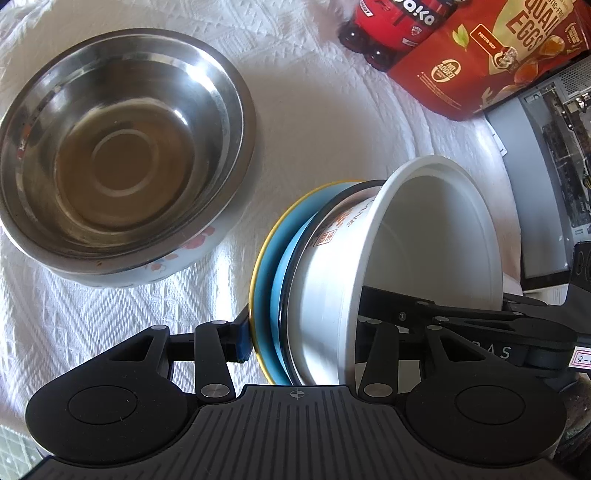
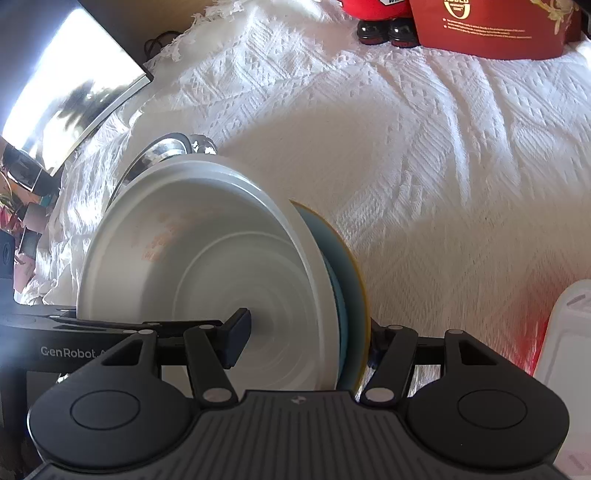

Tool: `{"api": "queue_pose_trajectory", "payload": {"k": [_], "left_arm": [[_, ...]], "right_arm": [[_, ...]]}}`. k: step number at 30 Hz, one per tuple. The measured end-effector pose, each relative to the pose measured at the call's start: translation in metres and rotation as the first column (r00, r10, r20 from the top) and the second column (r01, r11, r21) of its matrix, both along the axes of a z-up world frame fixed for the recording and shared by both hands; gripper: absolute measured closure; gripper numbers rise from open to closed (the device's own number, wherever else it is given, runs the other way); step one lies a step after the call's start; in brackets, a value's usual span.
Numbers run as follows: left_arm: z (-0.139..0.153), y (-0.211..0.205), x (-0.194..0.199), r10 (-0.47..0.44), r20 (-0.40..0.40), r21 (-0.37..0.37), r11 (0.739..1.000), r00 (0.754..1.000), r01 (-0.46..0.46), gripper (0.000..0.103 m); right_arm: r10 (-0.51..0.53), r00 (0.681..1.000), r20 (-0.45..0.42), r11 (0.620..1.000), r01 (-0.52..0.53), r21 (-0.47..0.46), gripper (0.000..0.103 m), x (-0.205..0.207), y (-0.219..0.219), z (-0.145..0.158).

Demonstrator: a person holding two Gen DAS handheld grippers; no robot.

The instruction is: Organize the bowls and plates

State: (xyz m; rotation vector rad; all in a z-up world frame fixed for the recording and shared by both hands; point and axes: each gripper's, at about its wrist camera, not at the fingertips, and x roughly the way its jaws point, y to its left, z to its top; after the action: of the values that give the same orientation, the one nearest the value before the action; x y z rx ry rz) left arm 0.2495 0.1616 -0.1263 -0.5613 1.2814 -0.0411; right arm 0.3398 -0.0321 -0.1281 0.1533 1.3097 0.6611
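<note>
While the stack is held on edge, nothing is loose

White bowl (image 2: 207, 258) and blue plate (image 1: 264, 280) are clamped together by both the left tool (image 1: 303, 332) and right tool (image 2: 306, 332), probably so they're shifted as one toward the steel bowl (image 1: 122, 147).

White textured tablecloth (image 1: 325, 122), red quail-egg pouch (image 1: 491, 55), red drink bottles (image 1: 388, 33), white plastic container (image 2: 569, 350) at the edge

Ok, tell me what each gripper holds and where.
Both grippers clamp one tilted stack: white bowl nested on a blue plate. Left gripper and right gripper each have one finger inside the bowl, one behind the plate.
</note>
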Motion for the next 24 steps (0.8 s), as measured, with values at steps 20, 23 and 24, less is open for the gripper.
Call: {"api": "queue_pose_trajectory", "payload": {"k": [20,23,24], "left_arm": [[0.0014,-0.0019,-0.0023,0.013,-0.009,0.006,1.000,1.000,-0.013,0.056],[0.0010,0.0005,-0.0020,0.018,-0.015,0.000,1.000,1.000,-0.018,0.056],[0.0010,0.0007,-0.0017,0.016,-0.014,0.001,1.000,1.000,-0.016,0.056]], "right_arm": [[0.021,0.998,-0.059,1.000,-0.020,0.016,0.042,-0.0049,-0.0039,-0.0024],[0.019,0.998,-0.053,1.000,-0.018,0.019,0.042,-0.0057,-0.0043,-0.0024],[0.018,0.998,-0.052,1.000,-0.017,0.021,0.042,-0.0059,-0.0044,-0.0024]]}}
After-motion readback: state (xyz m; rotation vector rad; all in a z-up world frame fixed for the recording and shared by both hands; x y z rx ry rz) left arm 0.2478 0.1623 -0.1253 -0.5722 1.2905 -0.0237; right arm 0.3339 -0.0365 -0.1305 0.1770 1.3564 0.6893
